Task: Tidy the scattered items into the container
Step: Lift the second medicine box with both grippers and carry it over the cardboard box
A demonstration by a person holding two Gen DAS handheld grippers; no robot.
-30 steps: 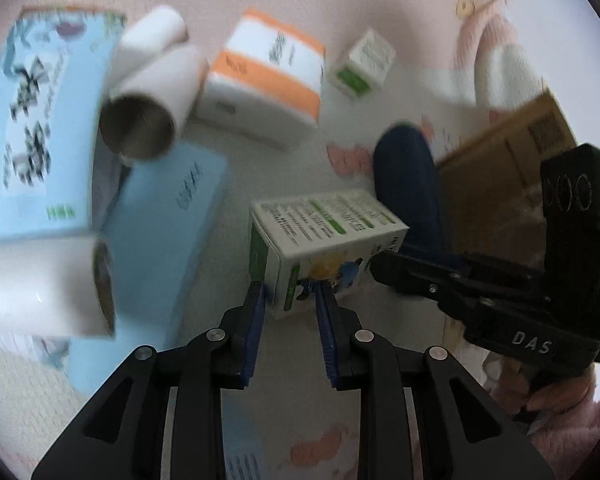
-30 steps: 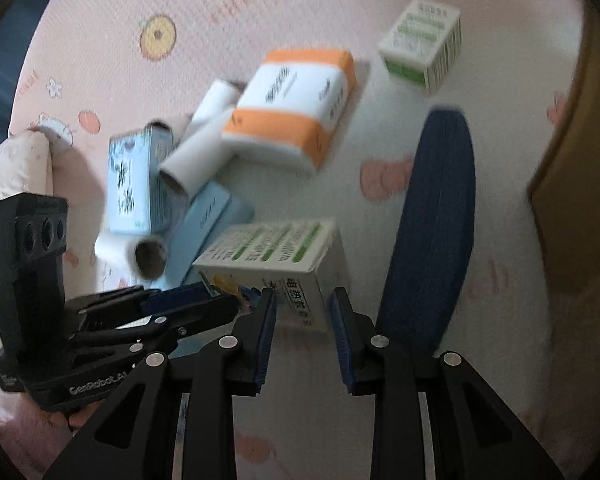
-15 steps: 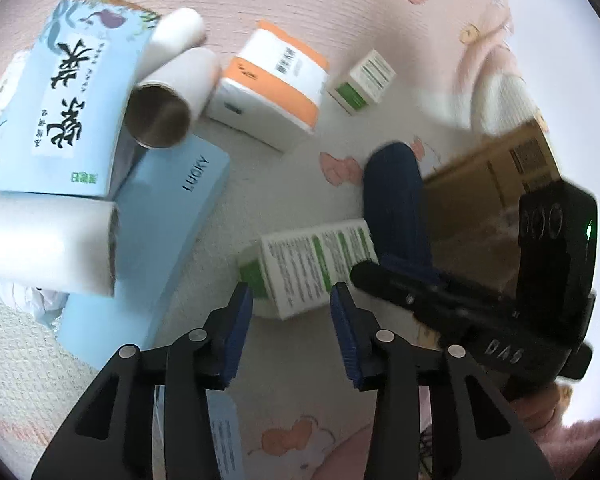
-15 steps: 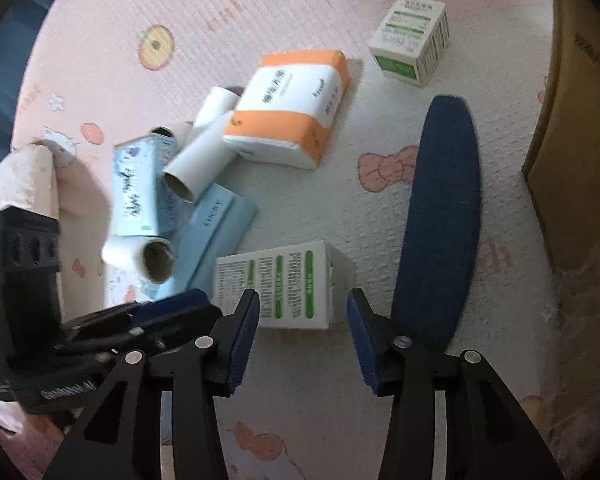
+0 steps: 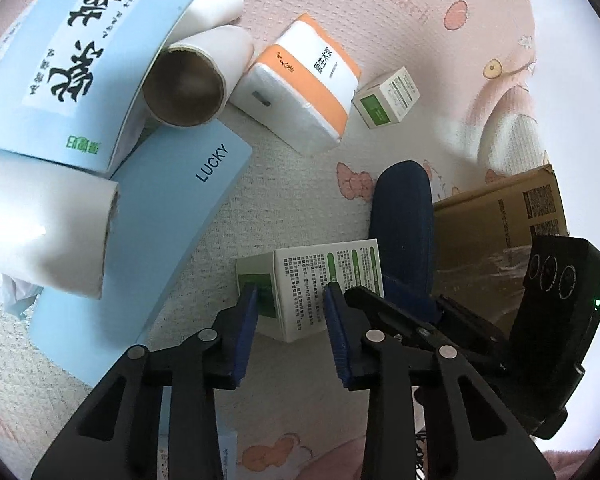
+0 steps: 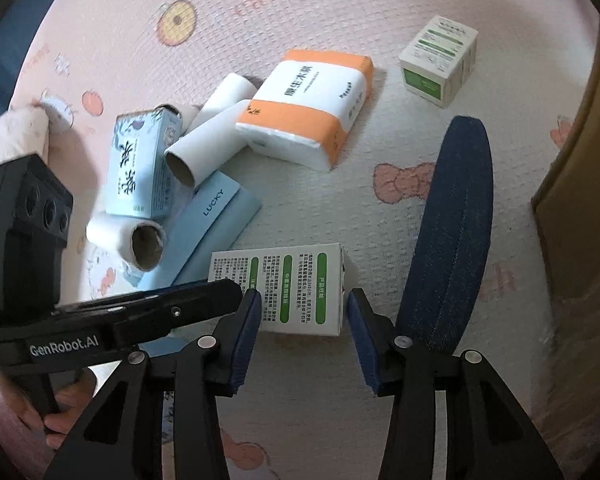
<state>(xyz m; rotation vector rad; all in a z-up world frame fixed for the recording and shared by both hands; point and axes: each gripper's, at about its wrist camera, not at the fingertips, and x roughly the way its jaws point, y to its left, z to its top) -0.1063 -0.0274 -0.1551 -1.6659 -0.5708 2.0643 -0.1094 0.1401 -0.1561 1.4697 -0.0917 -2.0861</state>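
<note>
Reading left wrist view: left tool [image 5: 290, 294] straddles the near end of the green-and-white carton [image 5: 312, 280]; jaws closing, pads just beside its sides, grip not yet shown
Carton axis, left view: lies flat on the play mat [image 5: 300, 184], long side running rightward toward the dark blue pad [image 5: 402, 220] and cardboard container [image 5: 500, 224]
Right tool, left view: right tool [image 5: 420, 320] comes in from the right, fingertips hidden by the carton
Right wrist view: right tool [image 6: 304, 304] brackets the carton [image 6: 288, 284] at its right end, jaws partly open and apart from it, holding nothing
Left tool, right view: left tool [image 6: 172, 308] reaches across from the left, tips hidden behind the right tool's finger
Nearer hand: both at the carton, one on each end; judged a two-handed lift toward the container [image 6: 580, 200] at the mat's right edge
Count: white rolls [image 6: 204, 148] three; small green box [image 6: 440, 64] one; orange tissue pack [image 6: 308, 108] one; blue printed box [image 6: 136, 168] one; flat LUCKY box [image 6: 208, 220] one
</note>
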